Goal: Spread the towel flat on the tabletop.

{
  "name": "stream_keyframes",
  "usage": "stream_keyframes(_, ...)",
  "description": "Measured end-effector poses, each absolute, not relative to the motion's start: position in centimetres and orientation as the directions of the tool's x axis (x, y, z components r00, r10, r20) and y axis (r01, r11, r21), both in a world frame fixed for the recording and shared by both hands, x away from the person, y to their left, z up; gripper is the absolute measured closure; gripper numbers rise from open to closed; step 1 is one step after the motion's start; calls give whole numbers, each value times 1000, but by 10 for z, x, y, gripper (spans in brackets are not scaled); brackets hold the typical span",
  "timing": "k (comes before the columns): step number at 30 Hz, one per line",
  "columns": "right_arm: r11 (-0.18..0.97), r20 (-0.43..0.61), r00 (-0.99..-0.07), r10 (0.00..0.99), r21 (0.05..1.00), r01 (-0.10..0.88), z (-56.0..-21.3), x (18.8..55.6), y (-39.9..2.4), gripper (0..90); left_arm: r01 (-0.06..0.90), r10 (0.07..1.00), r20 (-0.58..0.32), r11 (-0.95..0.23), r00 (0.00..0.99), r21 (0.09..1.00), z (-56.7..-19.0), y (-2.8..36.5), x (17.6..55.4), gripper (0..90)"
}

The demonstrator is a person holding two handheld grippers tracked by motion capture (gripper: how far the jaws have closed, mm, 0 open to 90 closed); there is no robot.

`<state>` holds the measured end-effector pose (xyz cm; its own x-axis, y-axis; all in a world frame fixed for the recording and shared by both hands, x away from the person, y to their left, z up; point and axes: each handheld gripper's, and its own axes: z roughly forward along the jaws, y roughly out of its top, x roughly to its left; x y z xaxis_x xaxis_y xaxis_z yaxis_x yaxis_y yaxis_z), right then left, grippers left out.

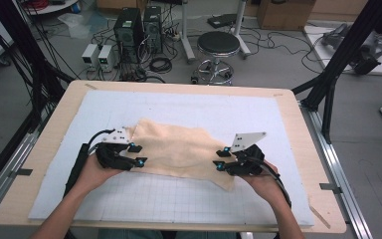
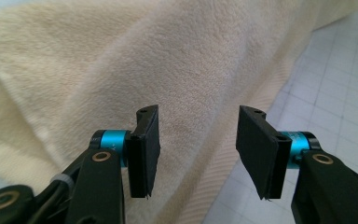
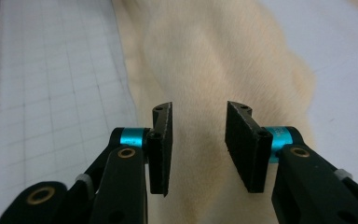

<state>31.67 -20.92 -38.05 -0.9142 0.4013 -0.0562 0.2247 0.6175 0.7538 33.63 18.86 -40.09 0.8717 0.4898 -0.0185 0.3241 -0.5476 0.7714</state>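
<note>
A cream towel (image 1: 179, 149) lies rumpled on the white gridded mat (image 1: 169, 199) in the middle of the table. My left gripper (image 1: 138, 155) is at the towel's left edge, its jaws apart. The left gripper view has the open left gripper (image 2: 198, 149) just over the fuzzy towel (image 2: 177, 60), with nothing pinched between the pads. My right gripper (image 1: 221, 159) is at the towel's right end. In the right gripper view the right gripper (image 3: 198, 147) also stands open above the towel (image 3: 214, 60), which runs away as a raised fold.
The mat covers most of a wooden table (image 1: 298, 129). Beyond the far edge stand a black stool (image 1: 218, 47), computer towers (image 1: 129, 30) and loose cables on the floor. Black frame posts (image 1: 338, 59) rise at both sides.
</note>
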Motion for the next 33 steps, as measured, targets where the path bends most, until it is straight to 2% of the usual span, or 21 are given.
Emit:
stream_keyframes(3, 629, -52, -913, 404, 741, 236, -391, 322, -204, 617, 337, 507, -6, -565, 862, 753, -411, 182, 343, 488)
stream_keyframes(5, 647, -63, -912, 406, 724, 239, -396, 326, -201, 633, 337, 517, 16, -581, 856, 741, -417, 180, 347, 529)
stream_keyframes(10, 660, -83, -913, 399, 717, 224, -399, 330, -198, 743, 334, 543, 58, -593, 838, 733, -418, 175, 351, 689)
stream_keyframes(12, 657, -78, -914, 398, 719, 225, -398, 330, -199, 764, 328, 538, 57, -592, 841, 736, -416, 175, 350, 788)
stream_keyframes(14, 651, -73, -916, 394, 726, 222, -396, 329, -200, 778, 329, 540, 53, -585, 840, 742, -414, 176, 348, 831)
stream_keyframes(19, 630, -68, -918, 391, 747, 213, -389, 321, -204, 782, 319, 532, 32, -554, 846, 769, -403, 183, 341, 850)
stream_keyframes(33, 608, -83, -938, 337, 780, 149, -360, 296, -202, 802, 238, 491, 67, -531, 869, 813, -368, 201, 301, 855)
